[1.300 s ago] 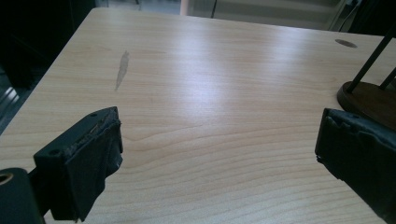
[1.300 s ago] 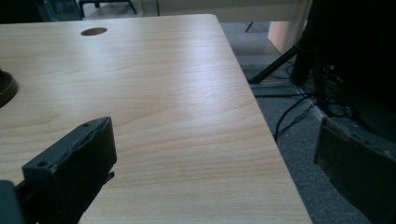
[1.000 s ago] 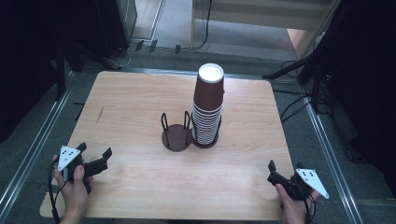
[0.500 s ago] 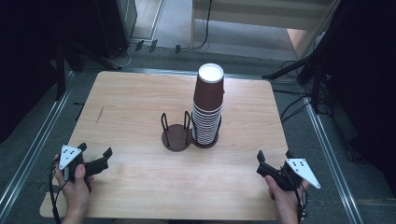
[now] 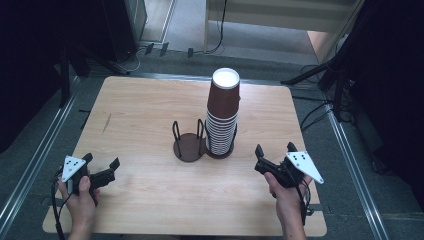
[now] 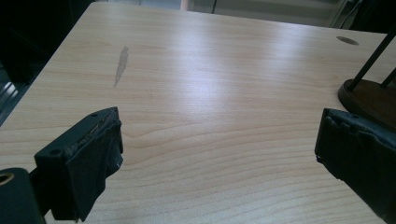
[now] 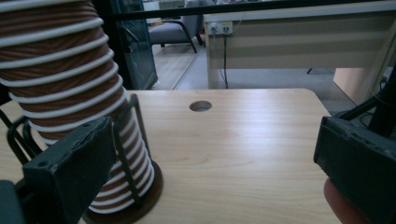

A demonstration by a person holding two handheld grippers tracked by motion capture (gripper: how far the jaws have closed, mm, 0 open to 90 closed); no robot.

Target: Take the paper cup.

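**Cup stack lying ahead and to the left of the right gripper**

The stack of brown paper cups (image 5: pixel 222 114) is standing upright in the right-hand ring of a 2-place wire holder (image 5: pixel 189 145) at the middle of the worktop (image 5: pixel 140 110); the left-hand place of the holder is standing vacant. The long axis of the stack is running vertically, so a sideways approach is judged to be needed for a cup to be gripped across its wall.

The right gripper (image 5: pixel 272 156) is being held near the front right of the holder, with its jaws spread apart and nothing between them. The stack is lying forward and to the left of those jaws, close by. The left gripper (image 5: pixel 101 167) is being held well apart from the holder at the front left of the worktop, its jaws also spread and holding nothing. The right hand (image 5: pixel 287 200) is therefore being judged the nearer.

In the right gripper view, the white rims of the nested cups (image 7: pixel 65 79) are being shown one by one beside the left jaw, with the wire upright against them. In the left gripper view, the dark base of the holder (image 6: pixel 369 95) is being shown at the far right, beyond bare wood.
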